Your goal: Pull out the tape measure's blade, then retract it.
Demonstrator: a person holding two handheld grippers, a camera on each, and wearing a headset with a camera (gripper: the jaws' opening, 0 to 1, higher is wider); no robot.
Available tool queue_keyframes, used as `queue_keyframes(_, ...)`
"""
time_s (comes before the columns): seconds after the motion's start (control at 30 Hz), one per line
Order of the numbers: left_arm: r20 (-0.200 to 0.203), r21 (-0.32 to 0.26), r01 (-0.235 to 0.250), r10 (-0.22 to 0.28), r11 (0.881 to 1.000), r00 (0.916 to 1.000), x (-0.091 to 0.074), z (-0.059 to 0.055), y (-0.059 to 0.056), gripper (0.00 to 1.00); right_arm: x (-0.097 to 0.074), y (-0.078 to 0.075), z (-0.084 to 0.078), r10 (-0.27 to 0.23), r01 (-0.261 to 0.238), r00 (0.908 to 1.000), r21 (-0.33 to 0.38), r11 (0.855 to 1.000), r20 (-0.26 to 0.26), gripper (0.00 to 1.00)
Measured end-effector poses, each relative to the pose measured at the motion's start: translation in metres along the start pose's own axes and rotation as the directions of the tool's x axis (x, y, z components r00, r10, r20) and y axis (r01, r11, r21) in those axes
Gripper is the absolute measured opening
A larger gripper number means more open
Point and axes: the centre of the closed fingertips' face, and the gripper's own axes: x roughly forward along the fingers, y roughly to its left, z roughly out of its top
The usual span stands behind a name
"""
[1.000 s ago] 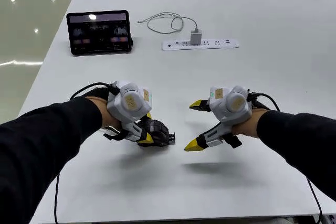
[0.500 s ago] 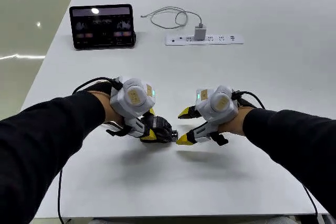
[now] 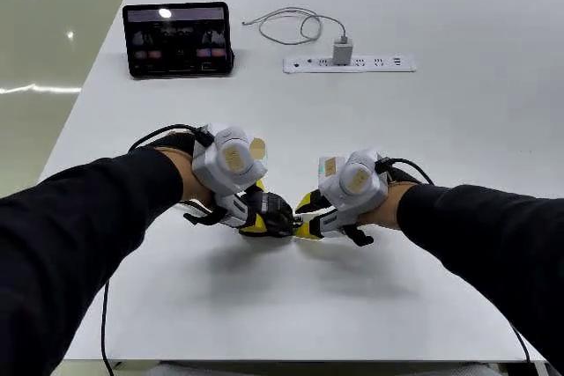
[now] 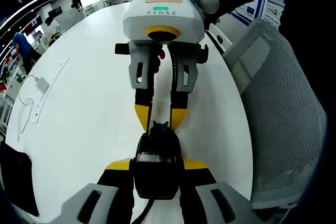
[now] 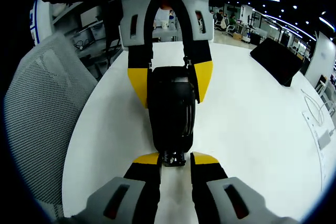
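Left gripper [image 4: 156,165] clamps black rubber-cased tape measure [image 5: 170,108]. Right gripper [image 3: 303,216] jaws narrow, flanking metal end hook [image 5: 174,157]; contact unclear.

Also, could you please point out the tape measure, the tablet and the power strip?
tape measure [image 4: 156,165], left gripper view, its black case.
tablet [image 3: 178,39], head view, screen middle.
power strip [image 3: 383,63], head view, bare right half.

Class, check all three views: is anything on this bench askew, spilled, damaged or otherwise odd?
Nothing stands out. The tape measure sits straight in the left claw, the right claw has its tips either side of the blade tip, and the tablet and power strip sit tidy on the table.
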Motion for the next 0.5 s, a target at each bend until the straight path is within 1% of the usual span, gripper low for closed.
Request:
queue_keyframes(0.07, 0.001, -0.003, 0.001, -0.001, 1.0, 1.0, 0.0, 0.0, 0.0001, 0.29, 0.0005, 0.0014, -0.0015, 0.003, -0.003, 0.9999, -0.012, 1.0, -0.016, 0.16)
queue_keyframes(0.13, 0.001, -0.001, 0.001, -0.001, 1.0, 1.0, -0.0001, 0.0001, -0.0001, 0.29, 0.0015, 0.003, -0.0028, 0.007, -0.007, 0.9997, -0.022, 1.0, -0.026, 0.13)
queue_keyframes(0.27, 0.0, -0.003, 0.001, -0.001, 1.0, 1.0, -0.0002, -0.0001, -0.0002, 0.29, 0.0013, 0.0028, -0.0029, 0.009, -0.011, 0.9994, -0.046, 0.999, -0.032, 0.12)
queue_keyframes(0.37, 0.0, -0.003, 0.004, -0.004, 1.0, 1.0, -0.0001, -0.0001, 0.0, 0.29, 0.0012, 0.0027, -0.0023, 0.01, -0.013, 0.9987, -0.049, 0.999, -0.05, 0.11)
queue_keyframes(0.43, -0.007, 0.008, 0.006, -0.006, 1.0, 1.0, 0.0, -0.0003, -0.0004, 0.29, 0.0017, 0.0028, -0.0031, 0.017, -0.021, 0.9981, -0.074, 0.997, -0.06, 0.11)
queue_keyframes(0.47, -0.012, 0.009, 0.007, -0.007, 1.0, 0.9999, 0.0002, -0.0003, -0.0004, 0.29, 0.0013, 0.0029, -0.003, 0.017, -0.021, 0.9983, -0.073, 0.997, -0.057, 0.11)
queue_keyframes(0.5, -0.016, 0.008, 0.009, -0.008, 1.0, 0.9998, 0.0001, -0.0006, -0.0004, 0.29, 0.0007, 0.0026, -0.0029, 0.022, -0.024, 0.9986, -0.052, 0.998, -0.049, 0.1)
